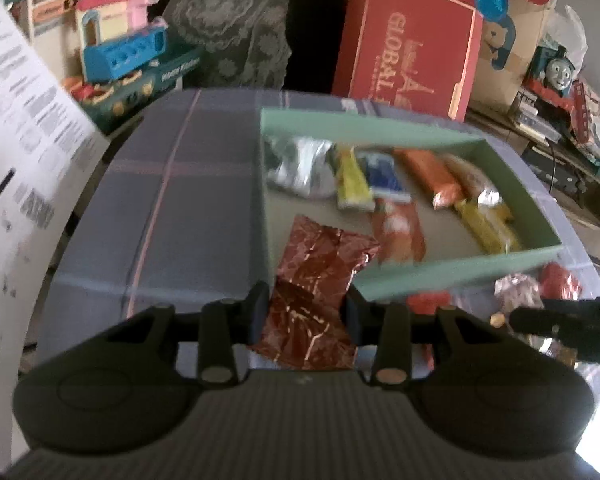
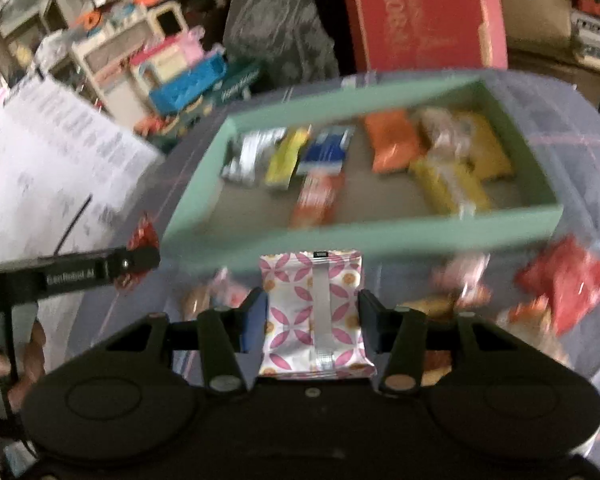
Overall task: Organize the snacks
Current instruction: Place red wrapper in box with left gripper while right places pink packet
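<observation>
Left gripper [image 1: 306, 312] is clamping a dark red foil packet [image 1: 316, 280] between both fingers, its far end reaching over the near corner of the green box [image 1: 412, 276]. Right gripper [image 2: 312, 320] is pinching a white packet with pink petal print [image 2: 314, 312], hanging just short of the box's near wall. Inside the box, silver, yellow, blue and orange snacks are lying loose. More wrappers, including a red packet [image 2: 564, 280], are sitting on the plaid cloth [image 1: 172, 200] beside the box.
</observation>
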Motion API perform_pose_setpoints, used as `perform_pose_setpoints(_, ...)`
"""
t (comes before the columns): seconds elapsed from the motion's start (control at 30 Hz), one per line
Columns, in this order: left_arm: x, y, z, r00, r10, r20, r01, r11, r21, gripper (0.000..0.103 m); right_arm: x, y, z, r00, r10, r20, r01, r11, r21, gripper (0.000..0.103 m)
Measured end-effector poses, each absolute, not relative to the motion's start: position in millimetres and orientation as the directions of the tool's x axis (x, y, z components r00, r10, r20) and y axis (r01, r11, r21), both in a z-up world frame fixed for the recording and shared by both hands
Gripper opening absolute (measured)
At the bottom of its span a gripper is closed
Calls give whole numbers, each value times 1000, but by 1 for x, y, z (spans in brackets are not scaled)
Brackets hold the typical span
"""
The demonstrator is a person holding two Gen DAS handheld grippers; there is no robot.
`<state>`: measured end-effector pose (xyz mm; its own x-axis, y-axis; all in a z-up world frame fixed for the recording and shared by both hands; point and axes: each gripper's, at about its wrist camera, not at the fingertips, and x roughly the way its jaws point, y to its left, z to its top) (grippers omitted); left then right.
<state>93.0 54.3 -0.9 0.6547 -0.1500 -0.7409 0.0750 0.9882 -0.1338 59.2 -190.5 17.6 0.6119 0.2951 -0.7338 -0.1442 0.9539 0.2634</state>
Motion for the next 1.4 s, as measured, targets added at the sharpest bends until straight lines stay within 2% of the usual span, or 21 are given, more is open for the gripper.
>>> perform_pose_setpoints(0.33, 172, 22, 13, 666, -125, -735, 86, 992, -91, 39, 142, -206, 38, 667, 270, -694, -103, 957, 272, 49)
perform_pose_setpoints(0.77, 228, 26, -18, 631, -80, -772, 53, 997, -60, 39, 234, -179, 8, 633, 255, -731, -118, 965, 235, 49)
perform_pose_setpoints(0.83, 232, 26, -22, 629, -76, -773, 51, 997, -56, 39, 242, -176, 6, 636, 252, -729, -123, 966, 227, 52)
perform_pose_setpoints(0.87, 233, 26, -24, 632, -71, -772, 49, 997, -52, 43, 244, -175, 6, 641, 248, -726, -124, 967, 220, 56)
perform_pose_setpoints(0.9, 232, 25, -24, 638, -65, -767, 44, 998, -48, 51, 246, -174, 6, 647, 242, -723, -124, 969, 214, 66)
perform_pose_setpoints(0.93, 232, 25, -24, 643, -59, -763, 37, 998, -45, 76, 246, -173, 6, 652, 236, -720, -121, 970, 209, 73)
perform_pose_setpoints(0.97, 231, 24, -23, 653, -50, -755, 27, 999, -43, 97, 247, -173, 7, 660, 232, -714, -117, 971, 207, 86)
perform_pose_setpoints(1.0, 229, 24, -21, 667, -40, -744, 18, 999, -39, 102, 245, -174, 8, 668, 234, -706, -117, 971, 211, 95)
perform_pose_setpoints(1.07, 225, 22, -19, 680, -35, -733, 14, 999, -36, 103, 242, -176, 9, 677, 233, -698, -111, 970, 216, 103)
perform_pose_setpoints(1.4, 209, 14, -16, 645, -64, -762, 16, 997, -69, 103, 216, -187, 14, 655, 236, -718, -88, 967, 238, 103)
